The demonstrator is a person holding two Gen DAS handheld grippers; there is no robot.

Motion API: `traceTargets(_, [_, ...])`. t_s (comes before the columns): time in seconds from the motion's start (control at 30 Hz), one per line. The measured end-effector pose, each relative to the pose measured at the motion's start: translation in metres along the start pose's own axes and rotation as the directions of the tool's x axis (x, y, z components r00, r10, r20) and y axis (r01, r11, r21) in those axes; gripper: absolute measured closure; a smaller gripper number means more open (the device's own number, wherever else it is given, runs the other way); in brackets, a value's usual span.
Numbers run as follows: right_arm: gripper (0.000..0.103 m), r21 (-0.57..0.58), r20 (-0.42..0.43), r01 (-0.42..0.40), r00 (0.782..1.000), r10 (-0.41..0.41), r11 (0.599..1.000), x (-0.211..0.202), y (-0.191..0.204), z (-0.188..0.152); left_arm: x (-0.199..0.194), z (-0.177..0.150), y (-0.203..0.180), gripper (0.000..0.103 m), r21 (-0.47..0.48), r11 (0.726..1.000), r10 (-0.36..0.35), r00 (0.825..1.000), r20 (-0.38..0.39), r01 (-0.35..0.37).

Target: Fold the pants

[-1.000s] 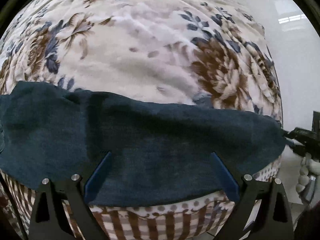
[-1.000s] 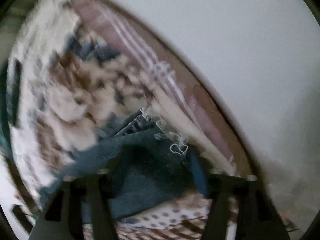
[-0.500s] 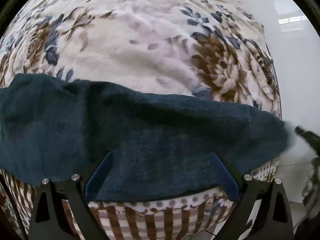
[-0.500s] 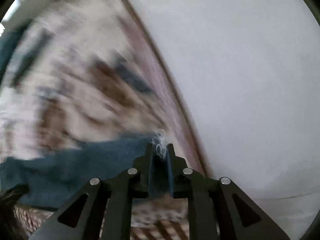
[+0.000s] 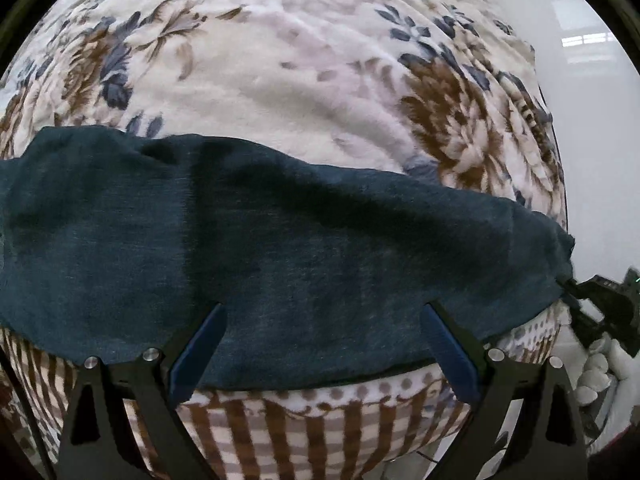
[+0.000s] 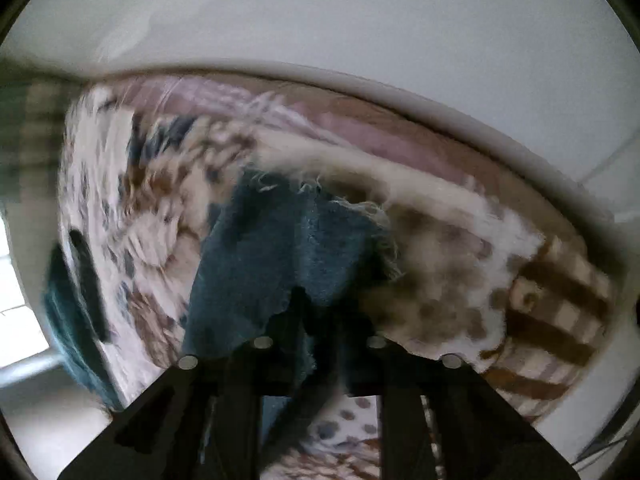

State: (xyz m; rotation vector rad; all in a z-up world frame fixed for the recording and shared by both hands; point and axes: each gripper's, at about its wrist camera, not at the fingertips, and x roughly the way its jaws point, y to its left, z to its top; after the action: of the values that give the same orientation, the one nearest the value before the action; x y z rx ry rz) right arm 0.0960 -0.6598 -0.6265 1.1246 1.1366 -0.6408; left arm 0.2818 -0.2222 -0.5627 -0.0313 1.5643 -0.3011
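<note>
My left claw (image 5: 322, 350) stands wide open, its two blue-padded fingers (image 5: 196, 354) spread far apart and holding nothing. Between and beyond them lie the pants (image 5: 280, 248), dark blue denim stretched sideways in a broad band across the near edge of the bed. The fingertips sit over the near hem of that band; whether they touch the cloth I cannot tell. The pants rest on a blanket (image 5: 288, 80), cream with brown and blue flowers on top, and brown stripes and dots where it hangs over the bed's front edge. At the far right end of the band, the cloth narrows to a point where my right claw (image 5: 580, 300) meets it, seen from the left wrist view as a dark shape beside the white floor (image 5: 600, 140).

My right claw (image 6: 316, 320) has its fingers drawn close together, pinched on the pants (image 6: 280, 248) at a frayed end with pale loose threads along the edge. The picture from this wrist is blurred, so finer detail of the grip is unclear. The denim fans out away from the fingers onto the blanket (image 6: 152, 220), whose striped border (image 6: 552, 312) falls off to the right. Past the bed's edge is the pale floor (image 6: 360, 12).
</note>
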Motion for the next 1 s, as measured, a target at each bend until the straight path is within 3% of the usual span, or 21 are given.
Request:
traceTargets(0.1, [0.092, -0.088, 0.045, 0.092, 0.995, -0.088, 0.992, -0.012, 0.013, -0.009, 0.0, -0.003, 0.008, 0.004, 0.005, 1.0, 0.016, 1.0, 0.001, -0.016])
traceTargets(0.23, [0.086, -0.062, -0.14, 0.189, 0.97, -0.196, 0.98, 0.026, -0.003, 0.001, 0.0, -0.005, 0.023, 0.004, -0.024, 0.999, 0.029, 1.0, -0.006, -0.029])
traceTargets(0.3, [0.08, -0.058, -0.142, 0.201, 0.968, -0.207, 0.978, 0.015, 0.007, 0.005, -0.007, -0.005, 0.034, 0.004, -0.055, 0.998, 0.022, 1.0, 0.006, -0.021])
traceTargets(0.37, [0.06, -0.132, -0.084, 0.185, 0.977, -0.197, 0.974, -0.012, 0.036, -0.002, -0.02, -0.004, 0.047, 0.004, -0.07, 0.996, 0.065, 0.997, 0.038, -0.062])
traceTargets(0.4, [0.041, -0.218, -0.029, 0.175, 0.982, -0.186, 0.96, -0.029, 0.063, -0.014, -0.028, -0.004, 0.055, 0.004, -0.086, 0.994, 0.078, 0.995, 0.063, -0.072])
traceTargets(0.43, [0.027, -0.31, 0.008, 0.163, 0.986, -0.169, 0.937, -0.039, 0.088, -0.028, -0.036, -0.003, 0.065, 0.004, -0.106, 0.992, 0.084, 0.993, 0.084, -0.075])
traceTargets(0.47, [0.023, -0.38, 0.023, 0.151, 0.988, -0.154, 0.913, -0.043, 0.108, -0.038, -0.044, -0.004, 0.077, 0.004, -0.133, 0.988, 0.09, 0.991, 0.097, -0.076])
traceTargets(0.5, [0.019, -0.508, 0.02, 0.112, 0.993, -0.118, 0.854, -0.043, 0.147, -0.061, -0.054, -0.003, 0.095, 0.004, -0.177, 0.982, 0.088, 0.991, 0.105, -0.069])
traceTargets(0.6, [0.019, -0.672, -0.145, -0.051, 0.987, -0.065, 0.739, -0.011, 0.231, -0.115, -0.07, 0.0, 0.139, 0.004, -0.277, 0.959, 0.097, 0.989, 0.108, -0.064])
traceTargets(0.67, [0.019, -0.722, -0.327, -0.235, 0.945, -0.022, 0.651, 0.028, 0.296, -0.163, -0.077, 0.005, 0.178, 0.004, -0.352, 0.934, 0.1, 0.989, 0.109, -0.056])
traceTargets(0.8, [0.019, -0.724, -0.541, -0.43, 0.839, -0.057, 0.539, 0.114, 0.397, -0.248, -0.076, 0.023, 0.239, 0.004, -0.439, 0.895, 0.14, 0.985, 0.104, -0.081])
traceTargets(0.83, [0.019, -0.712, -0.581, -0.469, 0.811, -0.064, 0.522, 0.136, 0.422, -0.265, -0.073, 0.029, 0.257, 0.004, -0.46, 0.882, 0.163, 0.983, 0.087, -0.106])
traceTargets(0.87, [0.019, -0.692, -0.633, -0.515, 0.77, -0.082, 0.505, 0.16, 0.448, -0.288, -0.071, 0.032, 0.271, 0.004, -0.475, 0.872, 0.17, 0.982, 0.079, -0.112])
traceTargets(1.0, [0.019, -0.651, -0.739, -0.585, 0.635, -0.227, 0.484, 0.235, 0.513, -0.368, -0.061, 0.039, 0.327, 0.004, -0.538, 0.832, 0.186, 0.982, 0.04, -0.136])
